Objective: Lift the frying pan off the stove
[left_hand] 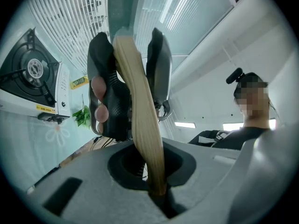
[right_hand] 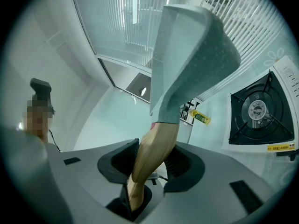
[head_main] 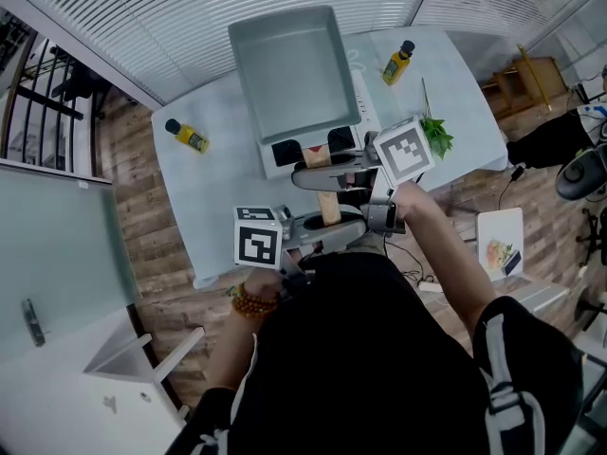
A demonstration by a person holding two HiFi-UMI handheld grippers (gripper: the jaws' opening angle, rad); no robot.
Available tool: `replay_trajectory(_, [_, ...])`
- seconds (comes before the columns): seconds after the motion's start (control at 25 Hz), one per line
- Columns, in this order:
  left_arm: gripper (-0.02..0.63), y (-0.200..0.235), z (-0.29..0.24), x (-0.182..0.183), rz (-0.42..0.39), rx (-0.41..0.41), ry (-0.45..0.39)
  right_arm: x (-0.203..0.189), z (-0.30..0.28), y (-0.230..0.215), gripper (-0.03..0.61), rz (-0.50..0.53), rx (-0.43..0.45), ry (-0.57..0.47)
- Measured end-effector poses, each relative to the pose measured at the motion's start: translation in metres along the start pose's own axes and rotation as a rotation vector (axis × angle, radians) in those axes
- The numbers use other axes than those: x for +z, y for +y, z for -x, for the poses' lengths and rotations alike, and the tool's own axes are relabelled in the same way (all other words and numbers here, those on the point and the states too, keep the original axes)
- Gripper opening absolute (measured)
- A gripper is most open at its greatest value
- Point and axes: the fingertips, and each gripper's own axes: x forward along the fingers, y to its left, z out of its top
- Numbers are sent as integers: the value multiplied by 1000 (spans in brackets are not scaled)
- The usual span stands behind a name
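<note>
Seemingly aloft: frying pan [head_main: 285,69] over stove [right_hand: 259,110]

The frying pan [head_main: 285,69] is hanging over the stove [head_main: 281,164], apparently clear, the left bottle [head_main: 187,136] and right bottle [head_main: 398,63] flanking it on the table [head_main: 218,207].

Left tool [left_hand: 152,167] and right tool [right_hand: 149,164] clamped tight — pointing inward, opposed.

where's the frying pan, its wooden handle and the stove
frying pan [head_main: 285,69], head view, inside of its flat bottom
wooden handle [right_hand: 152,149], right gripper view, middle of the shaft
stove [right_hand: 258,110], right gripper view, burner centre
</note>
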Motion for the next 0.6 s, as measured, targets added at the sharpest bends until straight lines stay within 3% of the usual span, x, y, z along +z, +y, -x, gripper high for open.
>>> replay_trajectory(0.6, [32, 2, -1, -3, 1, 5, 7, -4, 1, -2, 147, -29, 10, -13])
